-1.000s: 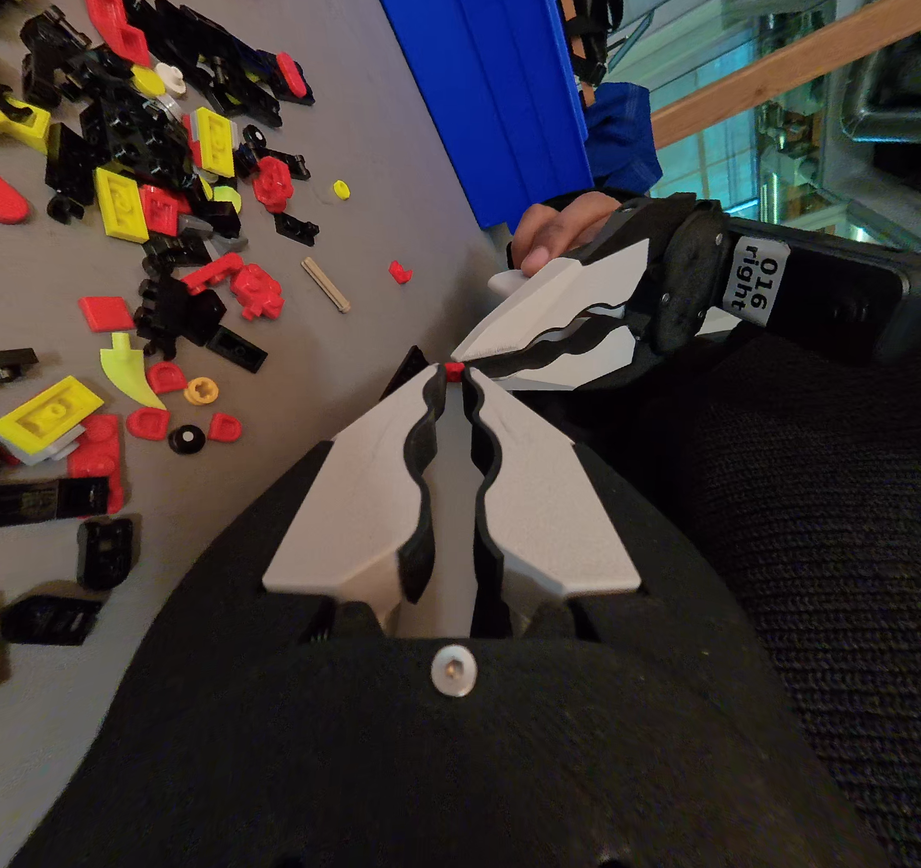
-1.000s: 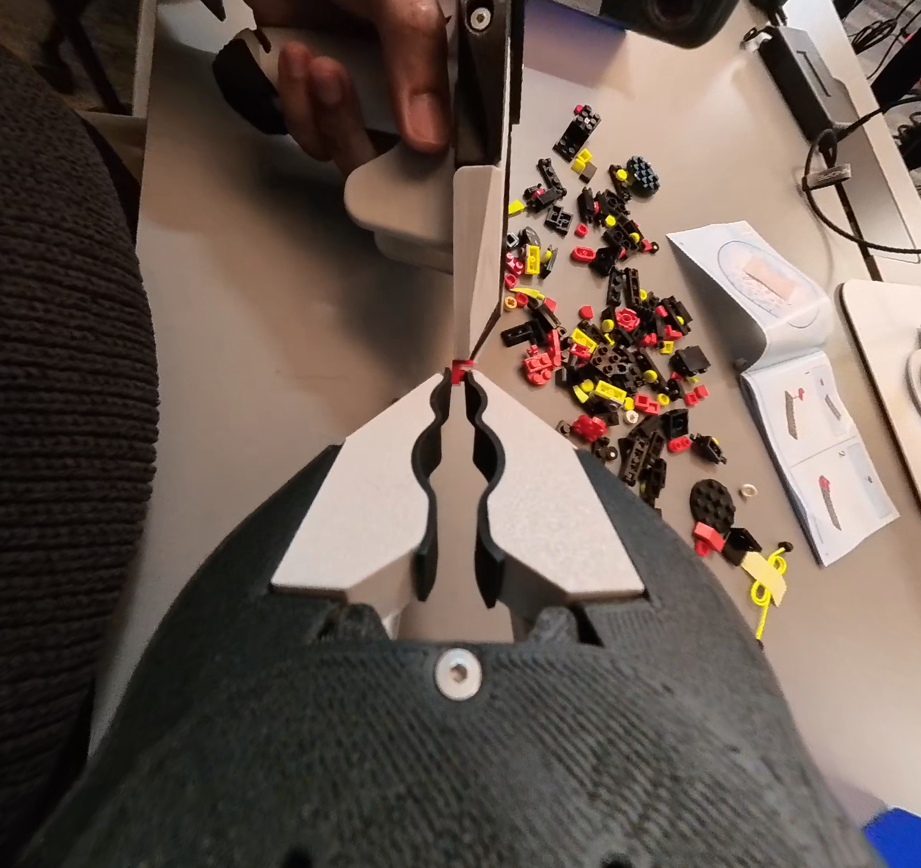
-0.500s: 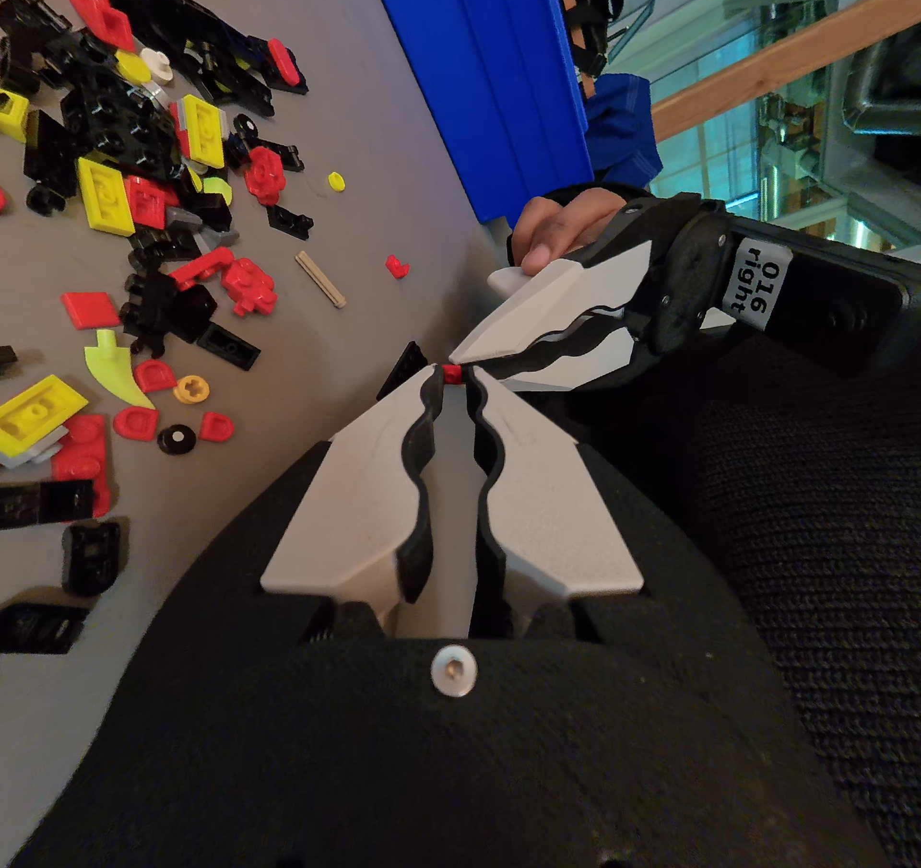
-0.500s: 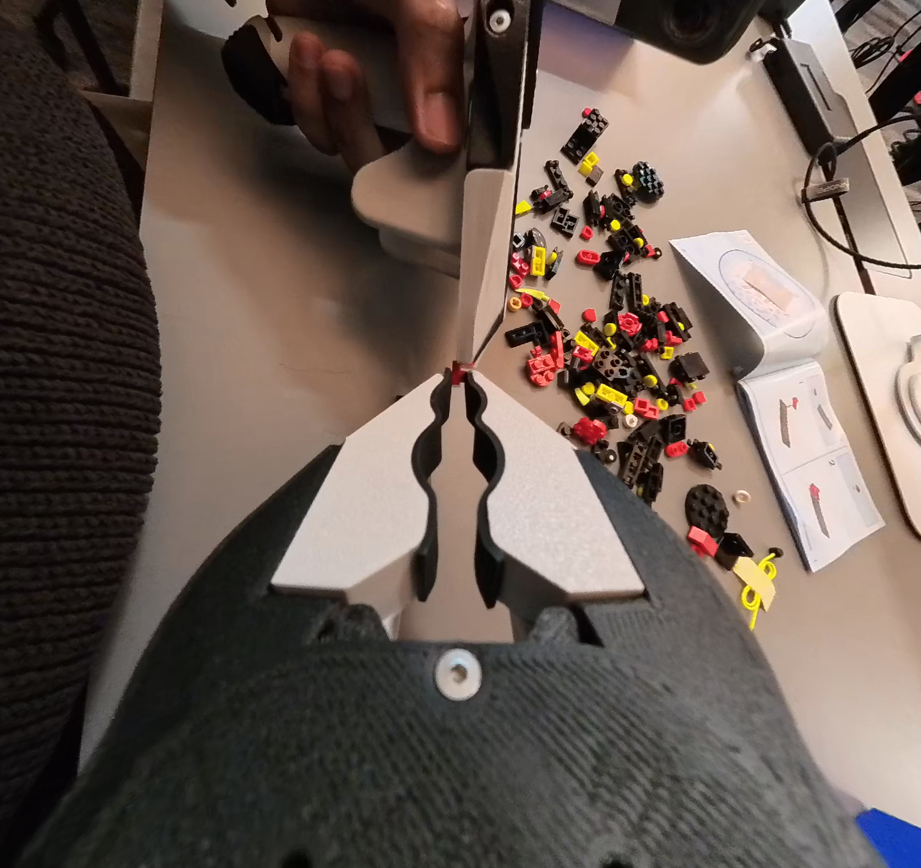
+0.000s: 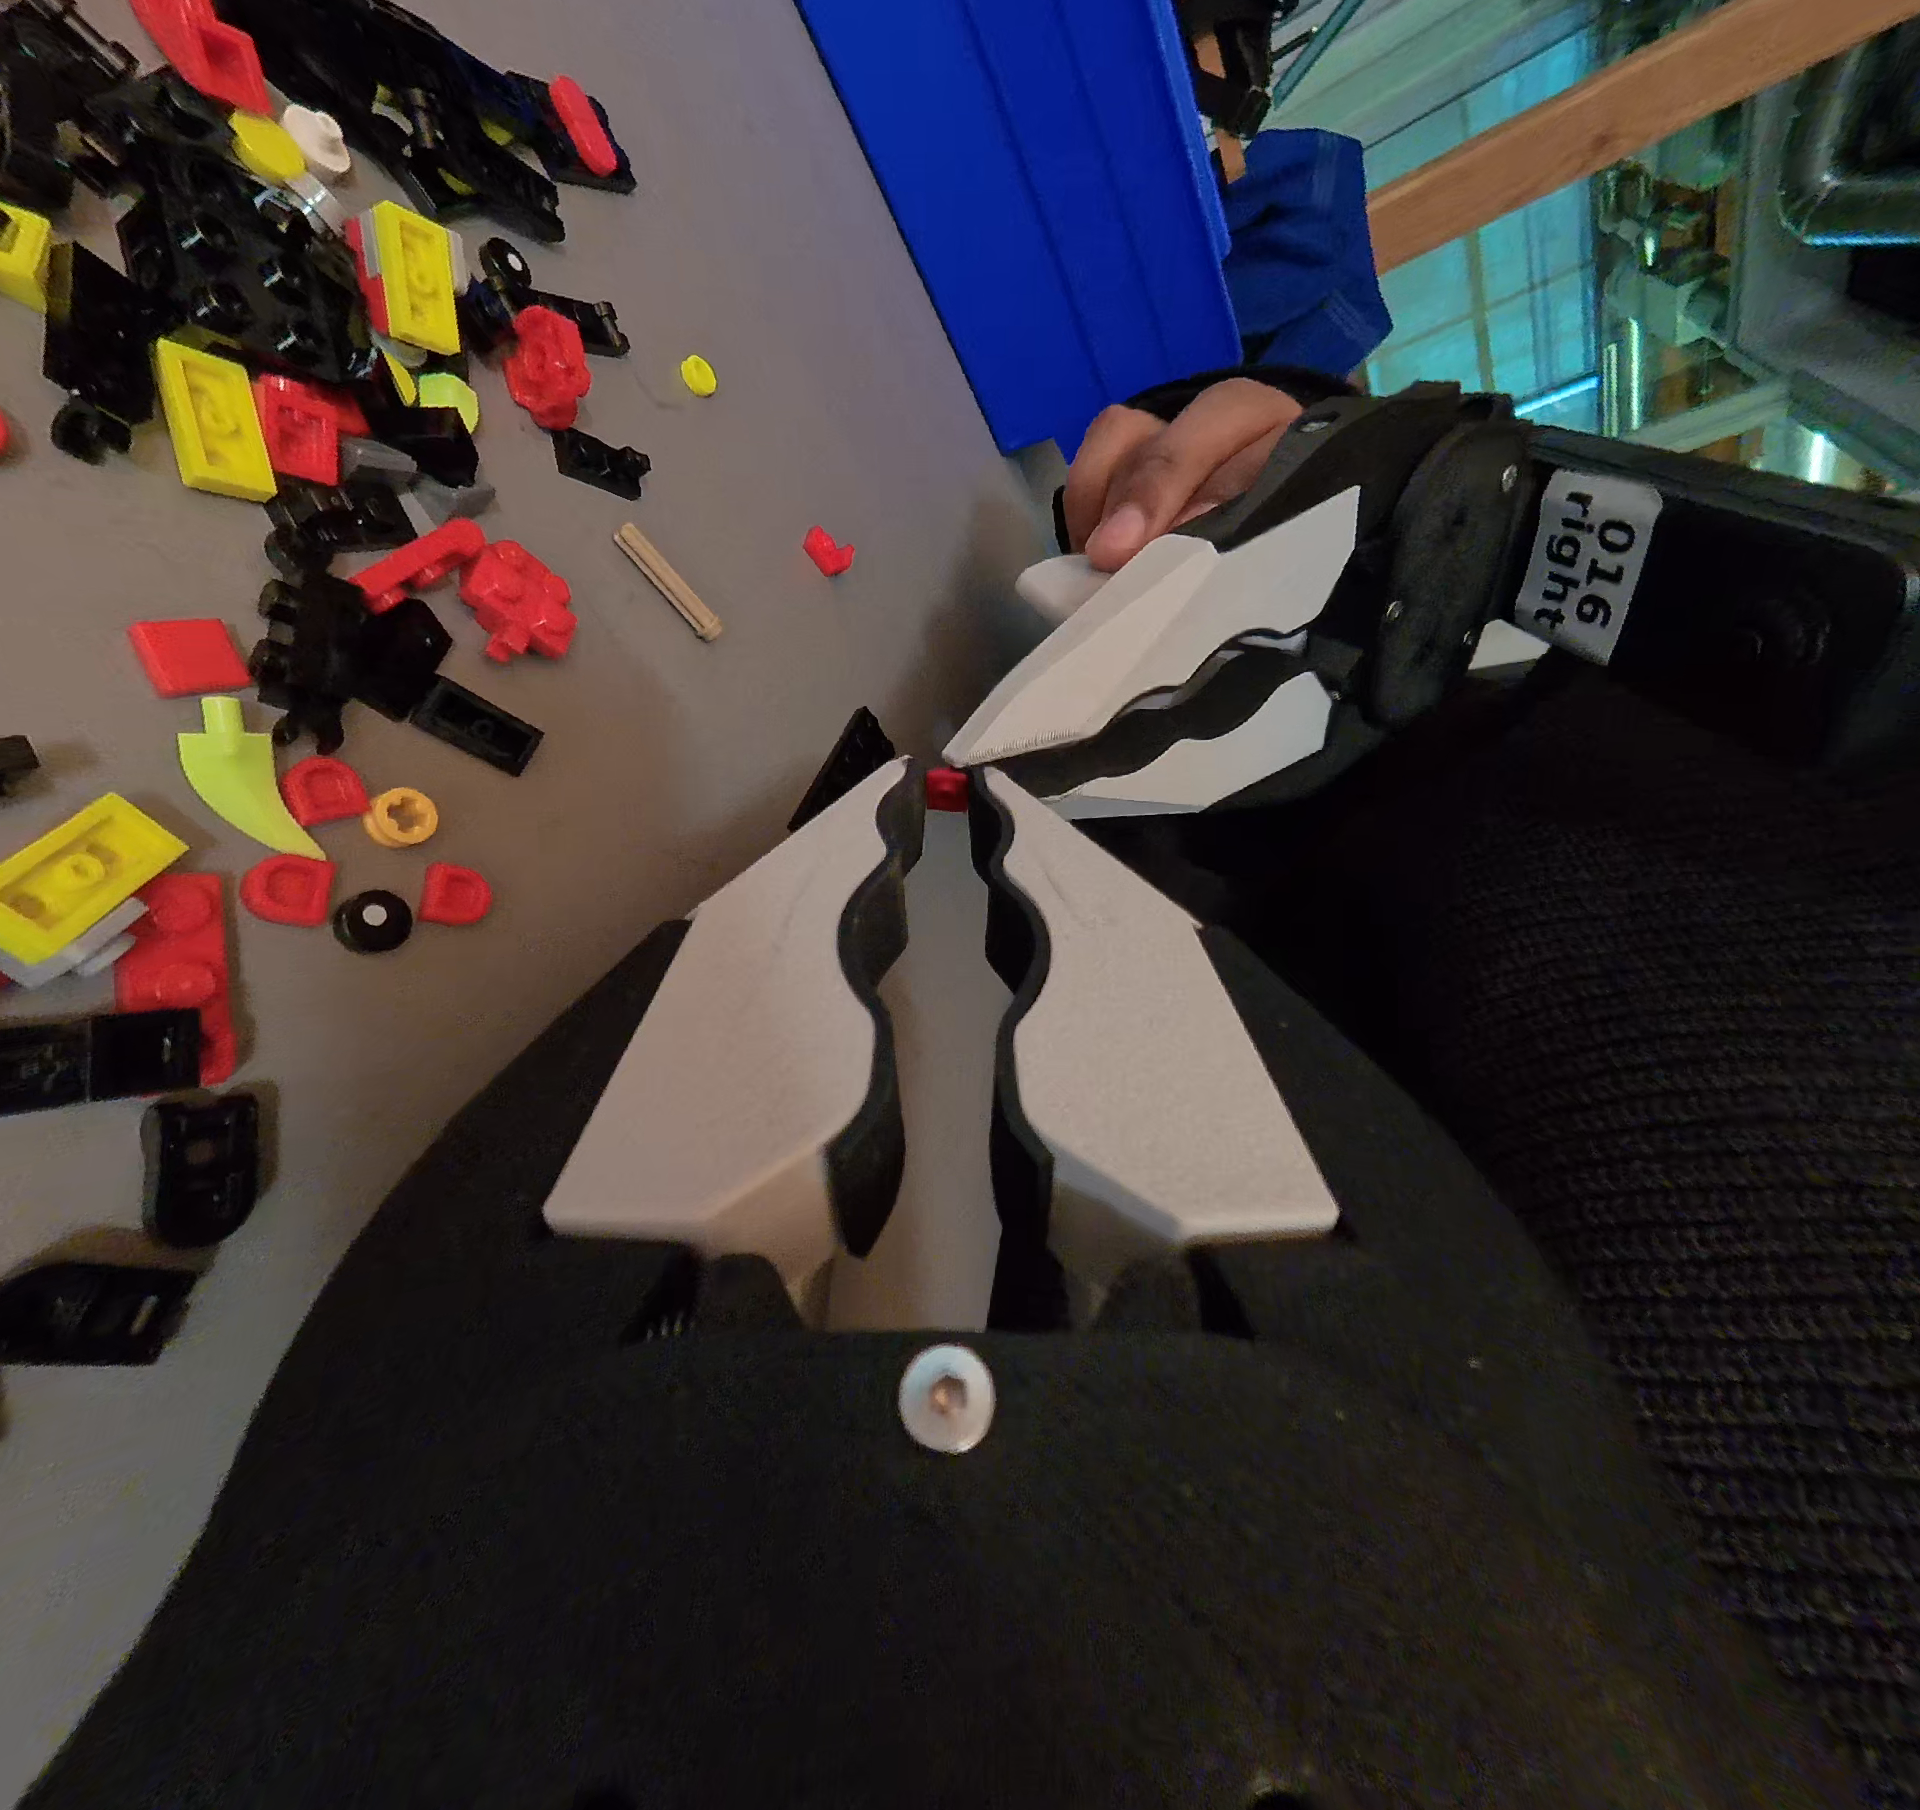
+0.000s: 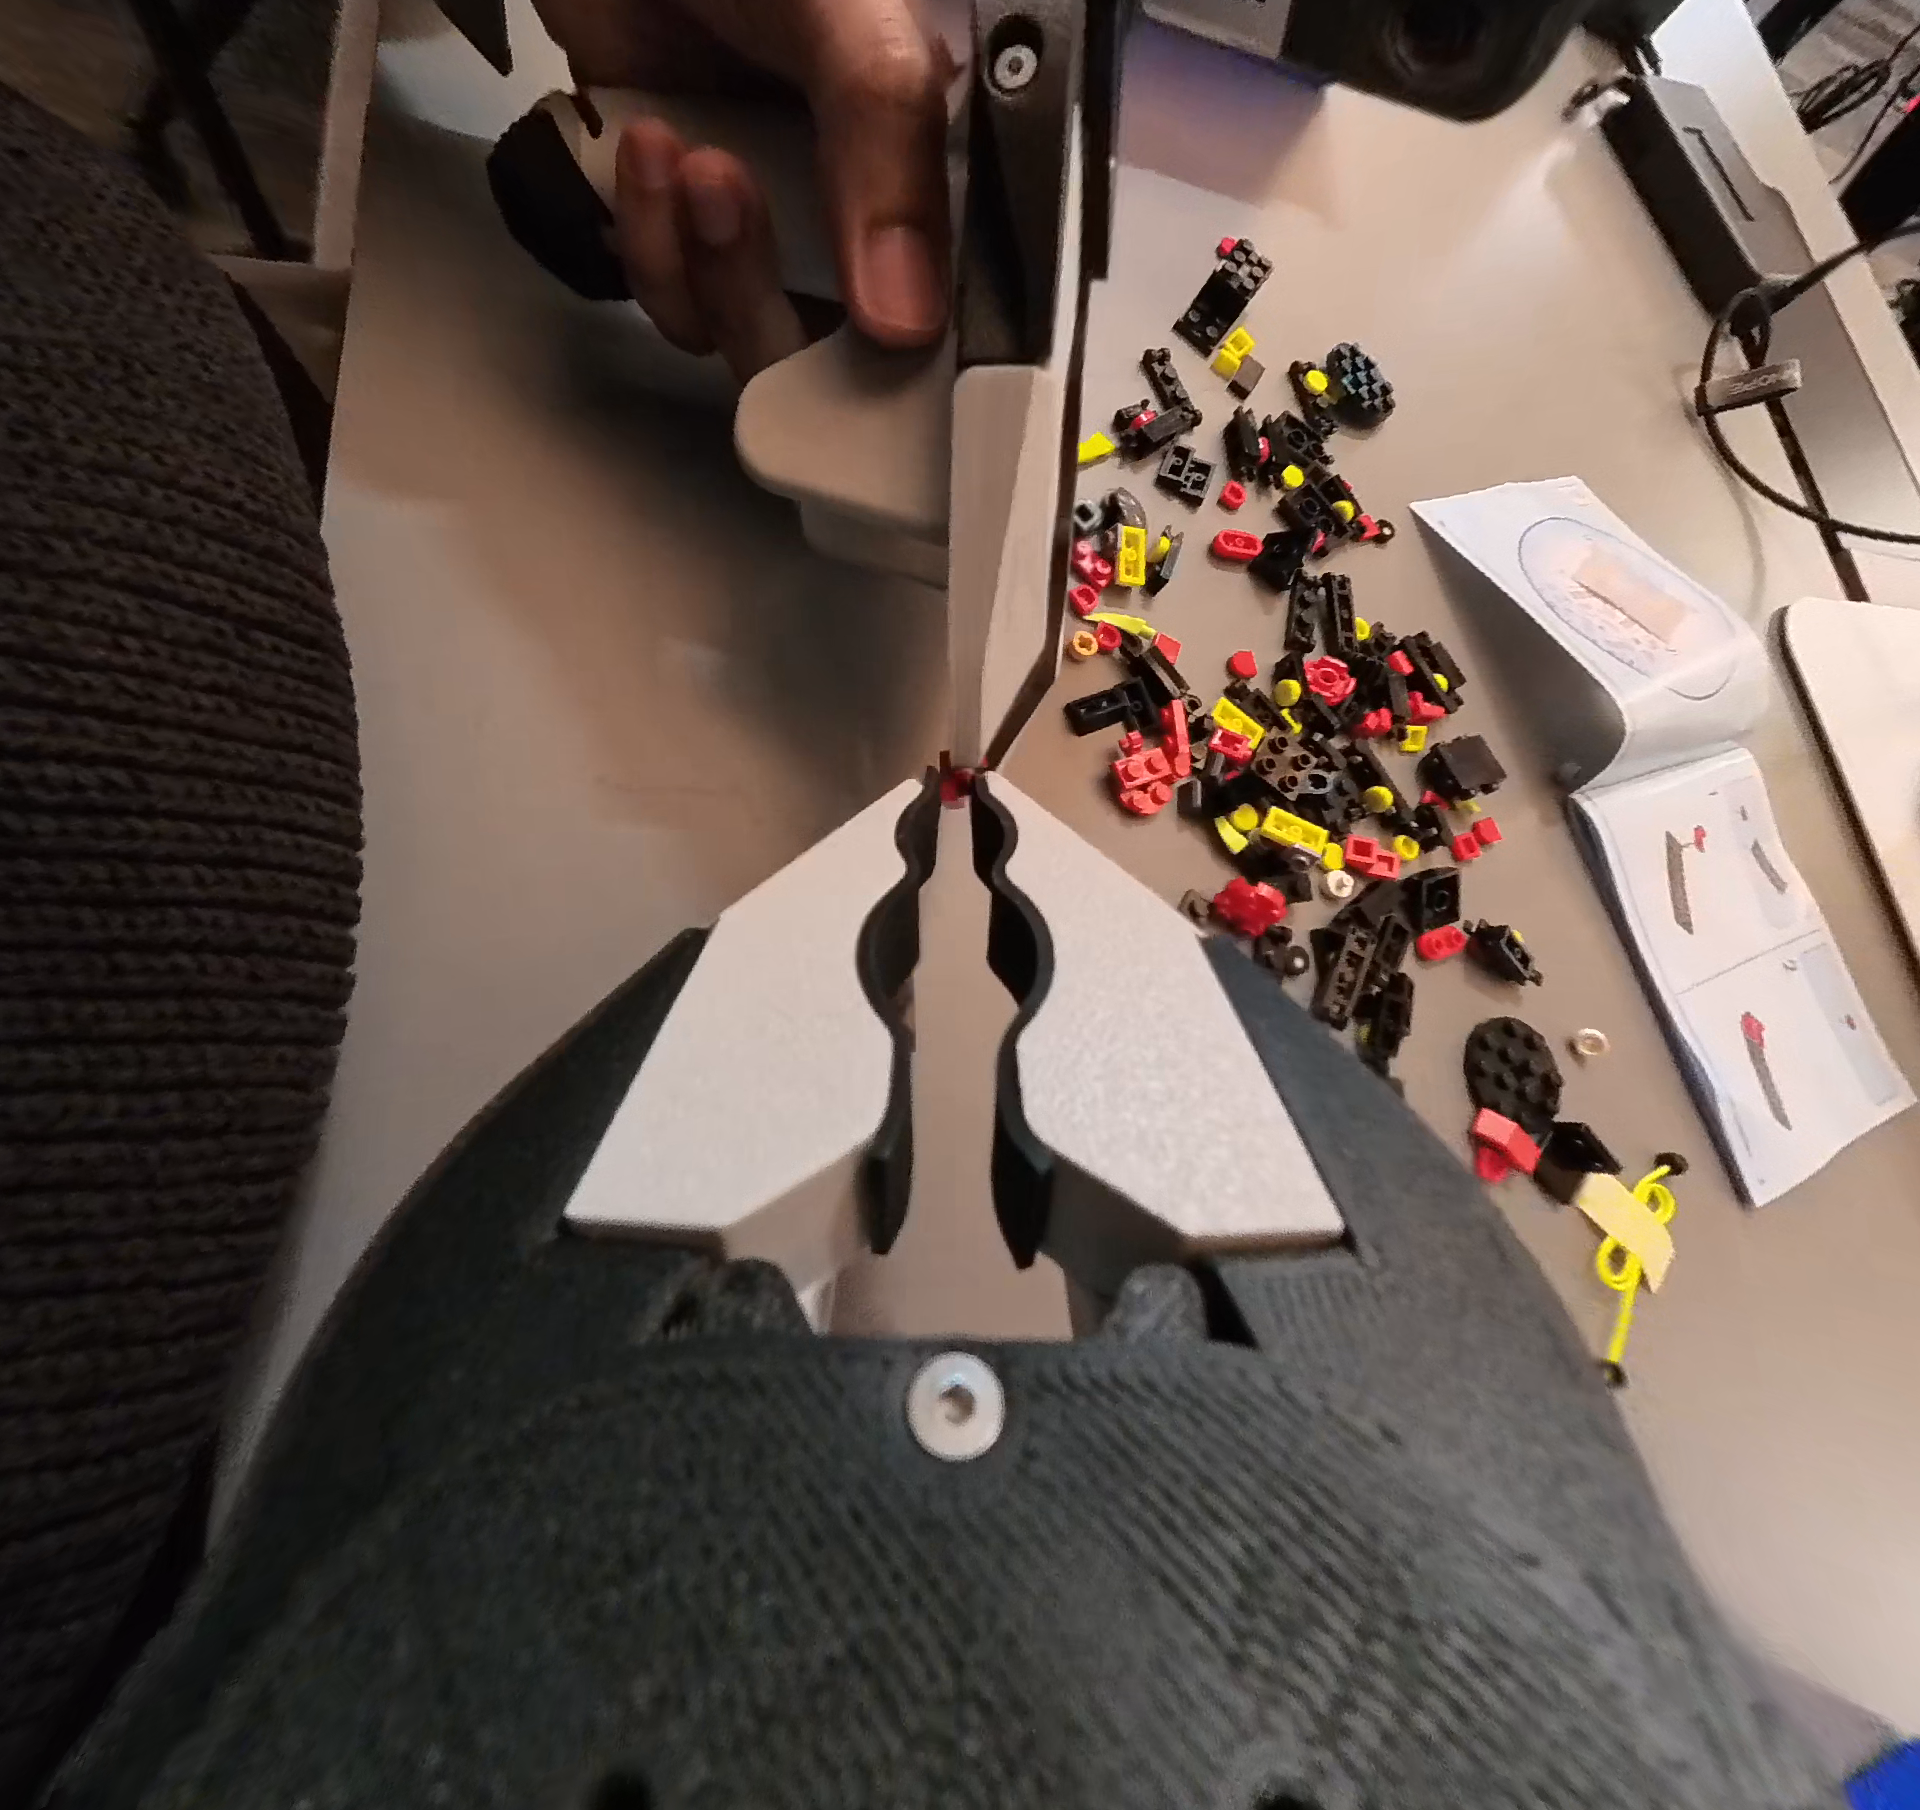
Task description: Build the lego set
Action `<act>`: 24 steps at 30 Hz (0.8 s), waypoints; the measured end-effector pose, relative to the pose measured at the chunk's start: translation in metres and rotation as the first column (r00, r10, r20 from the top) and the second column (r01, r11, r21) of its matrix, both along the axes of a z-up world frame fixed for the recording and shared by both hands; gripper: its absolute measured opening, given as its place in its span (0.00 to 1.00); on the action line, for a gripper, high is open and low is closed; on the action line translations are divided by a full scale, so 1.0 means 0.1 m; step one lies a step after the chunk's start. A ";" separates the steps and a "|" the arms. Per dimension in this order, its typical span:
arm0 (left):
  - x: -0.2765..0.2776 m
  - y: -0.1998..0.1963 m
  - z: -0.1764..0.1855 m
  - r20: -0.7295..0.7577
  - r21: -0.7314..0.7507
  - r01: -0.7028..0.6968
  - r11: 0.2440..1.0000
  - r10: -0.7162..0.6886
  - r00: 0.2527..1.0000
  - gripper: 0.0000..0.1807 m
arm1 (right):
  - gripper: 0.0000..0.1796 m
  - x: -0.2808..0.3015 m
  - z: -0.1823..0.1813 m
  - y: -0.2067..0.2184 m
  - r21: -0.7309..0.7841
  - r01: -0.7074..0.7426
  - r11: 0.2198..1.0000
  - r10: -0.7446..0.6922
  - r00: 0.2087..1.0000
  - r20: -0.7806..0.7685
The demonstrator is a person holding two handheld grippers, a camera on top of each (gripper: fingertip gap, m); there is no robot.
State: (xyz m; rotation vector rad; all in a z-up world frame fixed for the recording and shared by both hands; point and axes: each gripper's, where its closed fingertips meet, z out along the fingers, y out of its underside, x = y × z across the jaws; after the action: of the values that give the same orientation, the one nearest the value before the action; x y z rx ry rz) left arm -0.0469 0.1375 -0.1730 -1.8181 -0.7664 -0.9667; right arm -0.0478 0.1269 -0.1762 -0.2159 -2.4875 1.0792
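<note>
Above table [image 6: 582, 617], both jaws pinching red piece [image 5: 945, 788]

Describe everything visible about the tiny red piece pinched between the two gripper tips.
The small red Lego piece is a glossy plastic bit, mostly hidden, so its exact shape cannot be told. It is held off the grey table, above the table's near edge, clear of the loose pile. The left hand-held gripper is shut on it at the very fingertips, and the right hand-held gripper pinches it too, the two meeting tip to tip at an angle.
</note>
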 end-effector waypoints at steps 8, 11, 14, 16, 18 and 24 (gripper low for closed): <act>-0.04 -0.03 -0.04 -0.112 -0.031 0.007 1.000 -0.010 0.994 0.03 | 0.07 -0.14 0.02 0.17 -0.118 0.145 0.982 -0.124 0.977 0.173; -0.01 -0.05 -0.15 -0.227 -0.115 0.036 0.993 -0.061 0.972 0.03 | 0.07 -0.20 -0.06 0.30 -0.120 0.233 0.965 -0.193 0.943 0.272; 0.05 -0.01 -0.18 -0.335 -0.143 0.072 0.987 -0.116 0.935 0.03 | 0.07 -0.21 -0.15 0.37 -0.116 0.281 0.953 -0.224 0.906 0.358; 0.06 0.00 -0.23 -0.403 -0.171 0.073 0.983 -0.137 0.905 0.03 | 0.07 -0.20 -0.16 0.38 -0.123 0.293 0.948 -0.226 0.894 0.386; 0.06 -0.02 -0.32 -0.442 -0.219 0.081 0.972 -0.173 0.880 0.03 | 0.07 -0.19 -0.16 0.36 -0.134 0.292 0.947 -0.216 0.888 0.406; 0.05 0.01 -0.32 -0.467 -0.209 0.084 0.974 -0.175 0.867 0.03 | 0.06 -0.17 -0.18 0.37 -0.135 0.298 0.945 -0.215 0.876 0.432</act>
State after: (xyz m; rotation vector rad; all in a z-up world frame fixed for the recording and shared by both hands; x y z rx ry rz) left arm -0.0416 0.1385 -0.2048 -2.1763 -0.4292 -0.4897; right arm -0.0651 0.1637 -0.1946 -0.8981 -2.5975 1.2684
